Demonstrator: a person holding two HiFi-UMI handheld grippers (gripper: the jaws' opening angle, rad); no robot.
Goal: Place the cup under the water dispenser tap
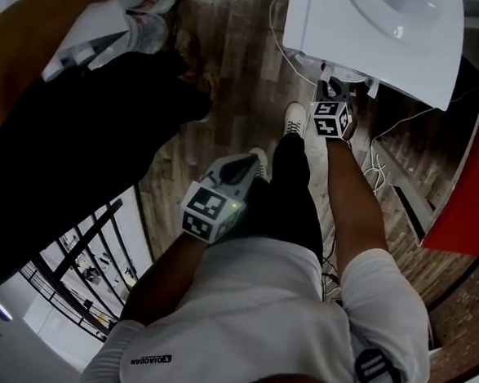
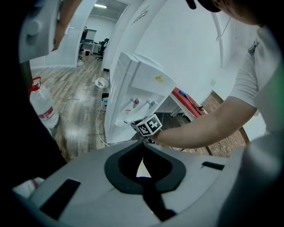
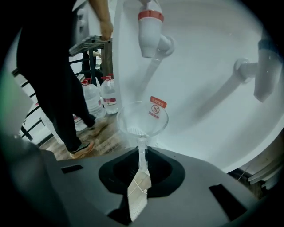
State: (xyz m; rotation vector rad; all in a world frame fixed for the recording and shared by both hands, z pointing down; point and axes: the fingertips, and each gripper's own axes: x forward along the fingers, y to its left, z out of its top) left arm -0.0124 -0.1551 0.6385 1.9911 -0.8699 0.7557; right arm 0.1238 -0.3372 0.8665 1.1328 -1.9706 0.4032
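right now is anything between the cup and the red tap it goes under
Nothing visible. The clear cup, held in the right gripper, sits below the red-capped tap with only open air between them.

Wood-plank floor [image 1: 234,31] (brown, streaked) meets white walls [image 2: 191,48].

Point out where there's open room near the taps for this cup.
Open: the stretch below the red-capped tap, down to the cup pinched in the right tongs; also the dispenser's bare white wall between that tap and the second tap. Crowded: the left side, where water bottles and a bystander's legs stand.
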